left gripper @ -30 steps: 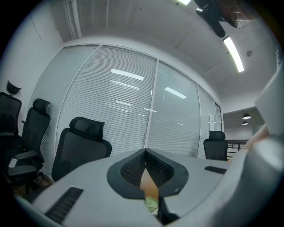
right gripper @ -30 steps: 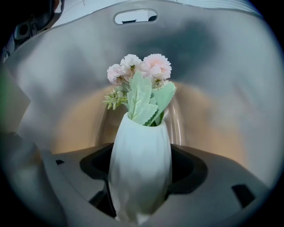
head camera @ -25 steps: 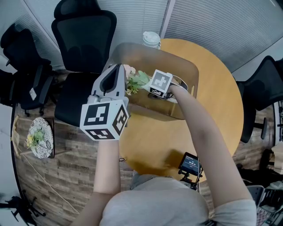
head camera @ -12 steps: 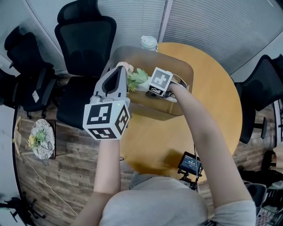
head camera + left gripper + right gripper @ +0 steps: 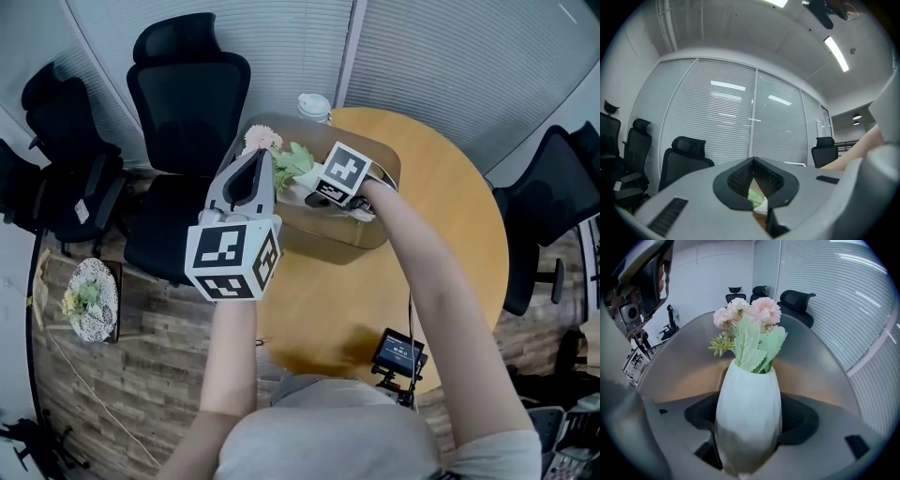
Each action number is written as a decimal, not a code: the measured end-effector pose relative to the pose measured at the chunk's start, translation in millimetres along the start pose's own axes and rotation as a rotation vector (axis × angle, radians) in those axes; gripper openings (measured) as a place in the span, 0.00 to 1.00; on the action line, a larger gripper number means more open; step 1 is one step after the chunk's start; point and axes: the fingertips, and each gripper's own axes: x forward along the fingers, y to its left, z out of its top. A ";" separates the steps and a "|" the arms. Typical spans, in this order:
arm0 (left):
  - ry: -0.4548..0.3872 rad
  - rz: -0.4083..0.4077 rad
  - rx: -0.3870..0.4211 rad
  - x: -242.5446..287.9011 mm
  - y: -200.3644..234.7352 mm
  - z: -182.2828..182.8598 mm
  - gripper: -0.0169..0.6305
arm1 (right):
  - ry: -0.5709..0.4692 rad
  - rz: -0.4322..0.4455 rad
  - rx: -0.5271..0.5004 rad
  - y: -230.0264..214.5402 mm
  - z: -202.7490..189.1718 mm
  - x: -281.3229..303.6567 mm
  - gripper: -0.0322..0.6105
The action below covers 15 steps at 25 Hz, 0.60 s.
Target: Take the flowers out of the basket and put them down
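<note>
Far left, on the wood floor, a potted plant [image 5: 82,298] is sitting on a round speckled stand. Beside it, black office chairs [image 5: 192,84] are standing in front of closed white blinds.

Next along, I am holding the left gripper [image 5: 255,155] roughly level, with its marker cube nearest my head. Its fingers [image 5: 736,180] are pressing together at the tips and pinching nothing. Through the small gap beneath the tips, a bit of green leaf and white is showing. This gripper is hovering at the left end of the basket [image 5: 337,230], which is resting near the left edge of a round wooden surface [image 5: 450,216].

Just right of it, the flowers [image 5: 281,155] are poking up over the basket's left end: pale pink blooms with broad green leaves. They are standing upright in a white vase [image 5: 747,413]. I am gripping that vase with the right gripper [image 5: 748,427], which is angling down from the right. Its fingers [image 5: 801,420] are spreading wide around the vase's belly and pressing on both sides. Whether the vase's base is clear of the basket, I cannot tell.

Behind the basket, a lidded cup [image 5: 315,105] is standing at the surface's far edge. Near my body, a small screen [image 5: 398,352] on a stand is glowing.
</note>
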 end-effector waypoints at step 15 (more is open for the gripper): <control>-0.038 0.011 0.026 -23.7 -35.8 20.7 0.03 | -0.197 -0.063 0.020 4.4 32.8 -69.9 0.63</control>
